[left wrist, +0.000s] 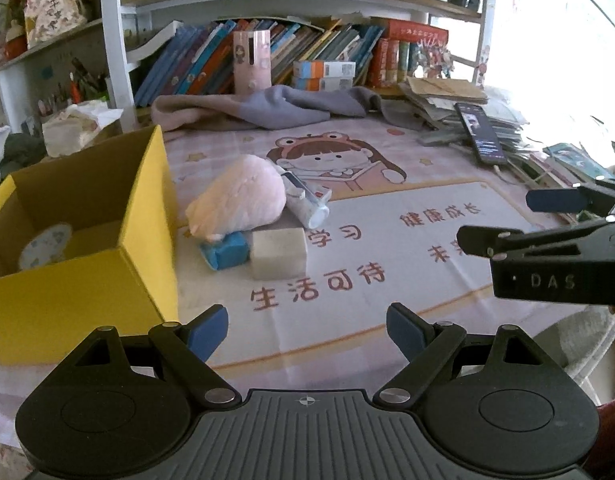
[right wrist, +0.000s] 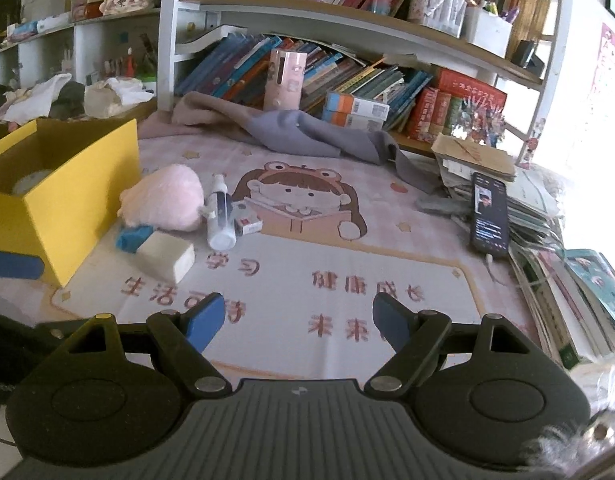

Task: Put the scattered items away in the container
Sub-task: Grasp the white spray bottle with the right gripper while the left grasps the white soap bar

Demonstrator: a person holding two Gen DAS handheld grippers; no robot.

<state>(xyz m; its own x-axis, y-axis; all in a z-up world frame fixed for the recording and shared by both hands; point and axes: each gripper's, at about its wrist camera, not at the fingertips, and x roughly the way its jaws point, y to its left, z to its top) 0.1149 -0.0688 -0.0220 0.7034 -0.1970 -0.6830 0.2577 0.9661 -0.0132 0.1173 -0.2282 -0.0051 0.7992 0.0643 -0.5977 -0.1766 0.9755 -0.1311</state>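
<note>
A yellow cardboard box [left wrist: 143, 208] [right wrist: 83, 184] stands open at the left of the desk mat, with a round patterned item [left wrist: 45, 246] inside. Beside it lie a pink plush toy [left wrist: 241, 196] [right wrist: 165, 196], a blue packet [left wrist: 225, 250] [right wrist: 133, 238], a pale rectangular block [left wrist: 279, 252] [right wrist: 165, 260], a white bottle [left wrist: 307, 206] [right wrist: 219, 216] and a small red-and-white box [right wrist: 249, 224]. My left gripper [left wrist: 307, 330] is open and empty, short of the block. My right gripper [right wrist: 299, 320] is open and empty over the mat's middle; it also shows in the left wrist view [left wrist: 495, 218].
A grey and pink cloth [right wrist: 291, 132] lies at the back of the mat. A phone [right wrist: 489, 212] rests on a stack of papers and books at the right. Bookshelves rise behind. A tissue bag [left wrist: 77, 126] sits behind the box.
</note>
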